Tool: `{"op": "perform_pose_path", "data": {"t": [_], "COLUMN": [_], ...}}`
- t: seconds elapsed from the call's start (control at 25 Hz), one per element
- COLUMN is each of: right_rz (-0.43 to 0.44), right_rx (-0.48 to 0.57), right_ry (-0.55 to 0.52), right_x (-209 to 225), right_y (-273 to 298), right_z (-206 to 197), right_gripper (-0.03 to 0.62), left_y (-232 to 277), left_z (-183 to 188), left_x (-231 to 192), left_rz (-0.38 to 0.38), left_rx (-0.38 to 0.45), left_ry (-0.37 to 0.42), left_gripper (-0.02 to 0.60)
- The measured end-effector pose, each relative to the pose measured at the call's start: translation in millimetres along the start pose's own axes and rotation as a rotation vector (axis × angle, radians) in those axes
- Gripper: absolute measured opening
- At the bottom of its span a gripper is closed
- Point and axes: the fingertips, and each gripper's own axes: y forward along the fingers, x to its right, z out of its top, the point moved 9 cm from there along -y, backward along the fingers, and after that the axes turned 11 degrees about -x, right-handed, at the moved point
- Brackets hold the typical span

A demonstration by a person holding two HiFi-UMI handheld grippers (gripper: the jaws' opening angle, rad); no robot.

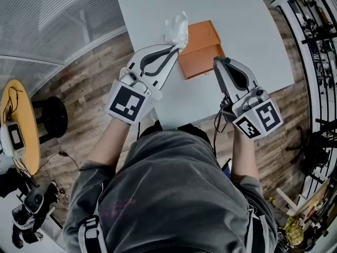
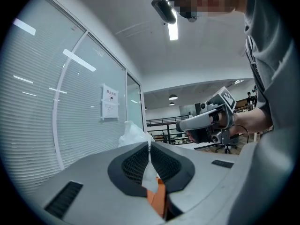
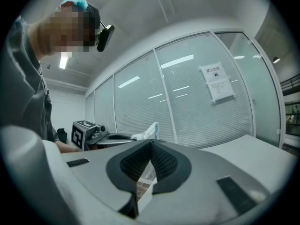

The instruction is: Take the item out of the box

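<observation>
An orange box [image 1: 202, 51] lies flat on the white table [image 1: 237, 25]. My left gripper [image 1: 176, 47] is shut on a crumpled white plastic bag [image 1: 177, 29], held above the box's left edge. In the left gripper view the thin plastic [image 2: 133, 136] is pinched between the pads of the left gripper [image 2: 150, 149], with the orange box [image 2: 157, 198] showing below. My right gripper [image 1: 217, 62] hovers at the box's right front corner. Its jaws [image 3: 151, 144] are shut with nothing between them. From there I see the left gripper [image 3: 108, 137] and the bag [image 3: 149, 131].
A round yellow side table [image 1: 21, 125] with a device and a black stool [image 1: 52, 115] stand on the wooden floor to the left. A metal rack [image 1: 316, 36] with tools runs along the right. A glass wall with blinds lies beyond the table.
</observation>
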Motion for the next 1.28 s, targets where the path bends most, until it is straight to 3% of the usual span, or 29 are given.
{"op": "perform_pose_path", "data": {"t": [1.28], "right_rz": [0.036], "right_rx": [-0.040], "right_ry": [-0.053], "right_x": [-9.6], "right_y": [1.6], "right_z": [1.6], "right_gripper": [0.002], "left_y": [-2.6], "left_z": [3.0], "left_x": [0.9], "left_rz": [-0.004], "left_rx": [-0.009], "left_ry": [0.002], "left_gripper": [0.028]}}
